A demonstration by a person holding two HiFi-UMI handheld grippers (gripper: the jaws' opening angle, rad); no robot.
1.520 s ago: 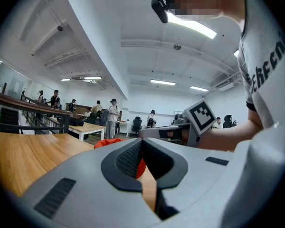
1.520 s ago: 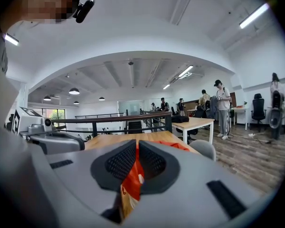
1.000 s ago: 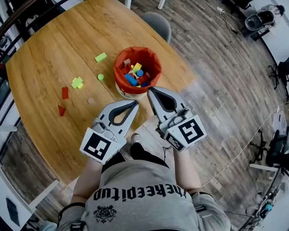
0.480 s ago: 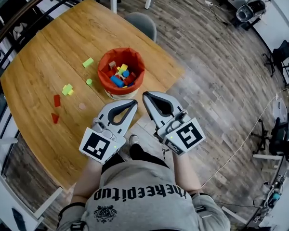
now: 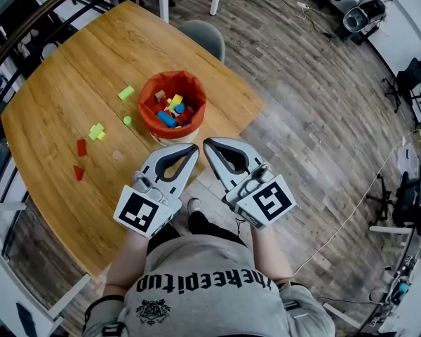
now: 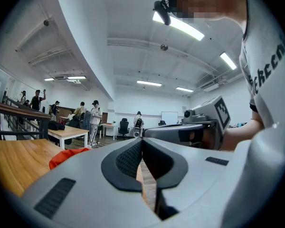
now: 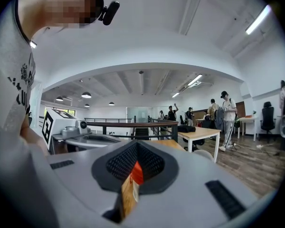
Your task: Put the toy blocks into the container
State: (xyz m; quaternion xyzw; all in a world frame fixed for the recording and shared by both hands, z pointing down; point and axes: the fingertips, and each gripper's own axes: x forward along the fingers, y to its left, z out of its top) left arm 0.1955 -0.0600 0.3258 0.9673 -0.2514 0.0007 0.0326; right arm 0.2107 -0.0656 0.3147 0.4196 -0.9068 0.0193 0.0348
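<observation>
A container (image 5: 172, 107) with a red-orange liner stands on the wooden table (image 5: 63, 76) and holds several coloured blocks. Loose blocks lie to its left: a green one (image 5: 126, 92), a small green round one (image 5: 127, 120), a yellow-green one (image 5: 96, 130), a red one (image 5: 81, 147), a red wedge (image 5: 78, 172) and a tan disc (image 5: 117, 155). My left gripper (image 5: 194, 148) (image 6: 142, 144) and right gripper (image 5: 208, 144) (image 7: 136, 145) hover side by side just in front of the container, at the table's near edge. Both are shut with nothing between the jaws. The container's liner (image 6: 69, 156) shows at the lower left of the left gripper view.
A grey chair (image 5: 202, 37) stands beyond the table's far edge. A dark railing (image 5: 28, 27) curves round the table's left side. Wooden floor lies to the right, with office chairs (image 5: 361, 16) far off. Several people and desks (image 6: 69, 132) are in the background.
Relative to the container, both grippers have shifted a little to the right. The right gripper's tip has come closer to the left one. Both stay shut.
</observation>
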